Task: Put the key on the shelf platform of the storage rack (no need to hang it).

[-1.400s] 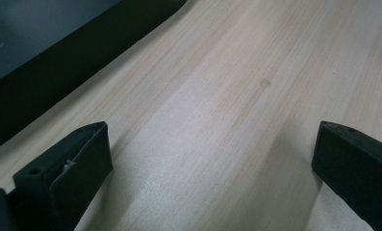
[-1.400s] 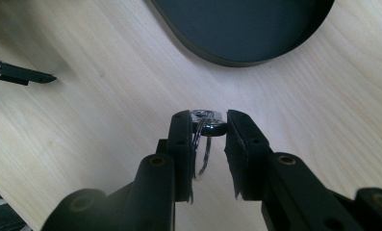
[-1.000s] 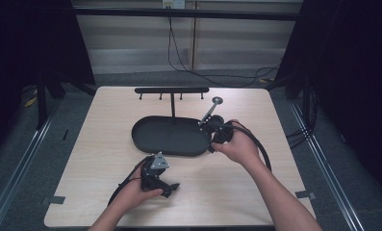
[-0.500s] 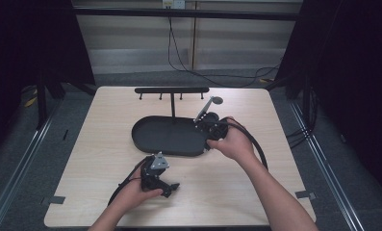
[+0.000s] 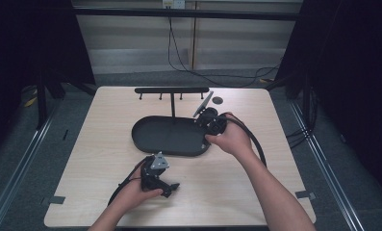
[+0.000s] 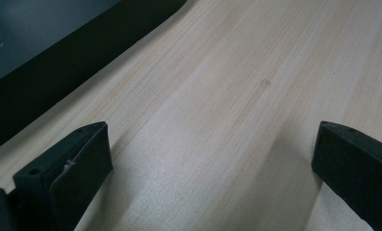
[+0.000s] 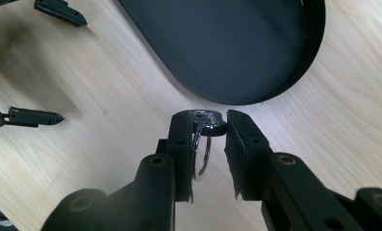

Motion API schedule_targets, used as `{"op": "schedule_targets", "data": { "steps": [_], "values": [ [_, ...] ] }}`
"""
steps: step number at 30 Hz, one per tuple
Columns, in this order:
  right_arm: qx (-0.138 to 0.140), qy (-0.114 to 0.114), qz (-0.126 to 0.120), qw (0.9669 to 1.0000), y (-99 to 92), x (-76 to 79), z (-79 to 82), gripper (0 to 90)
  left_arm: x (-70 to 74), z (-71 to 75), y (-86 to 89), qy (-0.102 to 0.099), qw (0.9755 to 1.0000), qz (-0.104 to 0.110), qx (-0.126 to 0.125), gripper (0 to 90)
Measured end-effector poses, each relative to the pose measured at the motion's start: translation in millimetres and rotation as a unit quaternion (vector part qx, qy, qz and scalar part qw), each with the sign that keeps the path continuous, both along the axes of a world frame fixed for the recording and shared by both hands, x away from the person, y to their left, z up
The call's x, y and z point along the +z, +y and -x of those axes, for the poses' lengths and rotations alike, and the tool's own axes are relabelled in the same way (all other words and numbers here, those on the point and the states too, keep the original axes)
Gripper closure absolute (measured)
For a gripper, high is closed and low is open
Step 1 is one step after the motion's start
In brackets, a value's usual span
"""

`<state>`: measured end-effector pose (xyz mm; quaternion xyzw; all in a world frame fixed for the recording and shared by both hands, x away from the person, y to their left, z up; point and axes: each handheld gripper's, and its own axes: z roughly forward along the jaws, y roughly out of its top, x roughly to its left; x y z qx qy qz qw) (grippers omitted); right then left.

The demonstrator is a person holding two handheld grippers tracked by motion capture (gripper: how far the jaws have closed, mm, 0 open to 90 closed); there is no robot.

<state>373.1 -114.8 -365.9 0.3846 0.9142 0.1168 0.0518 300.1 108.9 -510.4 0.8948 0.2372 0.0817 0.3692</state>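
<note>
My right gripper [image 7: 208, 126] is shut on a small metal ring [image 7: 201, 155] with a dark rounded piece at its top. The ring hangs between the jaws just above the wood, beside the rounded end of the black oval tray [image 7: 236, 43]. In the high view the right gripper [image 5: 210, 128] sits at the right end of the tray [image 5: 152, 139], with a hand around it. My left gripper [image 5: 171, 187] rests on the table in front of the tray. Its jaws stand wide open over bare wood [image 6: 212, 159] with nothing between them.
A black T-shaped rack [image 5: 171, 90] with small hooks stands up from the back of the tray. A small dark disc [image 5: 218, 100] lies on the table behind the right hand. Cables trail from both grippers. The tray's dark wall [image 6: 39, 72] runs past the left gripper.
The right gripper has shifted slightly away from the person and to the left, toward the tray's right end, with the ring still in it. The left gripper has stayed put.
</note>
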Motion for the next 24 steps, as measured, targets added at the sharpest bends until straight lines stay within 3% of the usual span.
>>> {"op": "schedule_targets", "data": {
  "steps": [24],
  "values": [
    [-0.005, -0.003, -0.001, 1.0, 10.6, 4.8, -14.9, 73.3, -0.1, 0.2, -0.2, 0.001, 1.0, 0.002, 0.002, 0.0]
  ]
}}
